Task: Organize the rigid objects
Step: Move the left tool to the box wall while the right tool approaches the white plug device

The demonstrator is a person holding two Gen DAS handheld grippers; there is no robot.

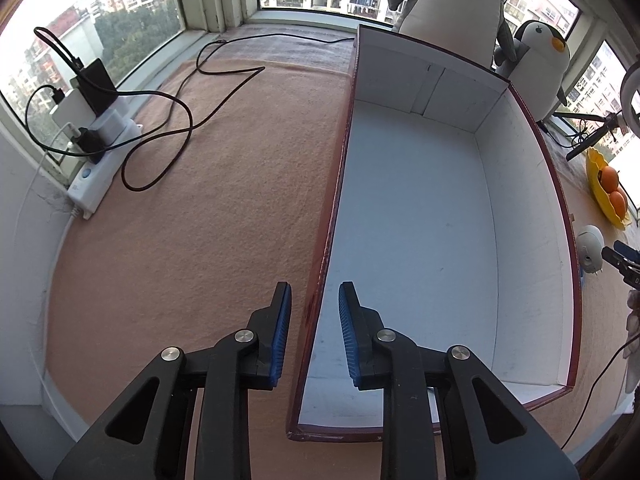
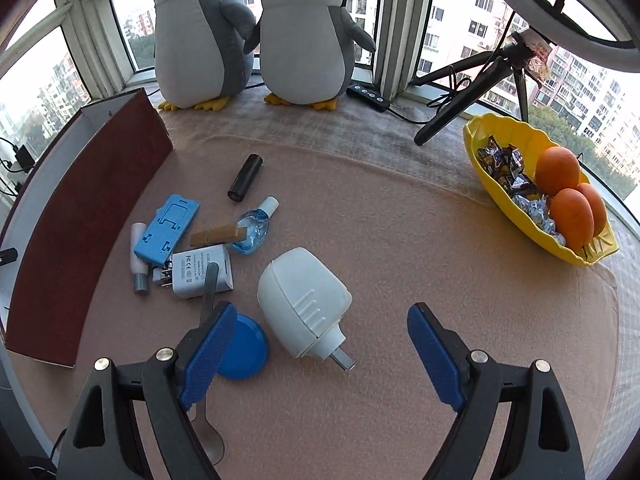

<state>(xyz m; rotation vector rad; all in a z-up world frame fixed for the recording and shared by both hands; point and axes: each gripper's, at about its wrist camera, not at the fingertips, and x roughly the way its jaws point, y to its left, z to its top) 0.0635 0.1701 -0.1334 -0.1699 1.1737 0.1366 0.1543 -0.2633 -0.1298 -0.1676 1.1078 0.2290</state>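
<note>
Between my right tool (image 2: 318, 354) pads, spread wide and holding nothing, lies the white plug-in device (image 2: 304, 306) on the worktop (image 2: 400, 240), tilted, prong toward me. Risk: rounded shell may squirt out of the pads, or the left pad may snag the blue lid (image 2: 242, 350) and spoon (image 2: 208, 300). Left tool (image 1: 314, 334) hovers half open, straddling the empty box (image 1: 408, 220) wall.

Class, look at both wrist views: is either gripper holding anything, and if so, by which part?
Nothing is held. The left gripper straddles the box wall, open; the right gripper is open above the white plug-in device.
</note>
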